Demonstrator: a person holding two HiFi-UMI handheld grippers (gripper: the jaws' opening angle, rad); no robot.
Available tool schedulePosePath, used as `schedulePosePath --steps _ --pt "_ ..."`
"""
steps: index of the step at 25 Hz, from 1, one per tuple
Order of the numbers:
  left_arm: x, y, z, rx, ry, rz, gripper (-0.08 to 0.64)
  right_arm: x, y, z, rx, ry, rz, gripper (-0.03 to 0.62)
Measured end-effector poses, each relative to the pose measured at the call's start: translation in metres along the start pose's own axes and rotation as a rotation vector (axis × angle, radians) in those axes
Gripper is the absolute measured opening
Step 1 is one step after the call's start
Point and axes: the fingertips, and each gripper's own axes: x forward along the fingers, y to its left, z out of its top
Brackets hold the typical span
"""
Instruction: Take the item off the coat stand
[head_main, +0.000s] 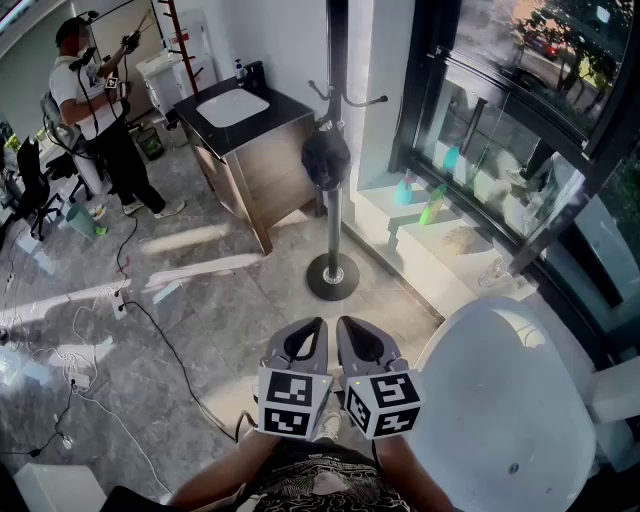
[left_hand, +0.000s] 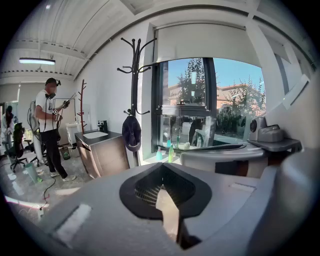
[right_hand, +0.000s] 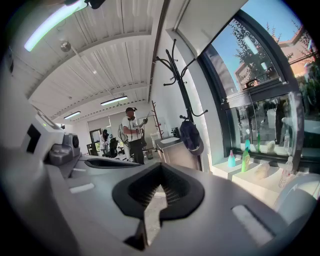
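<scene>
Well, not started: the cap (head_main: 326, 158) hangs on the coat stand (head_main: 333, 215).
Left gripper (head_main: 307, 338) and right gripper (head_main: 362, 340) are pressed together, empty (well short of it).

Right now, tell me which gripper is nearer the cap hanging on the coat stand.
Left, only marginally. The cap hangs on the coat stand well ahead of both. The left gripper lies almost in line with it; the right gripper, alongside, is offset slightly to the right.
</scene>
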Motion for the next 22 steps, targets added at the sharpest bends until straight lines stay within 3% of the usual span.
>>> schedulePosePath --steps 12,22 --pt "0.019 0.024 0.000 -0.013 -0.005 -0.018 0.002 0.032 -0.002 0.002 -0.018 0.019 -0.020 0.006" --pt "0.063 0.078 0.013 -0.027 -0.004 -0.055 0.002 0.096 -0.011 0.021 -0.044 0.016 -0.078 0.006"
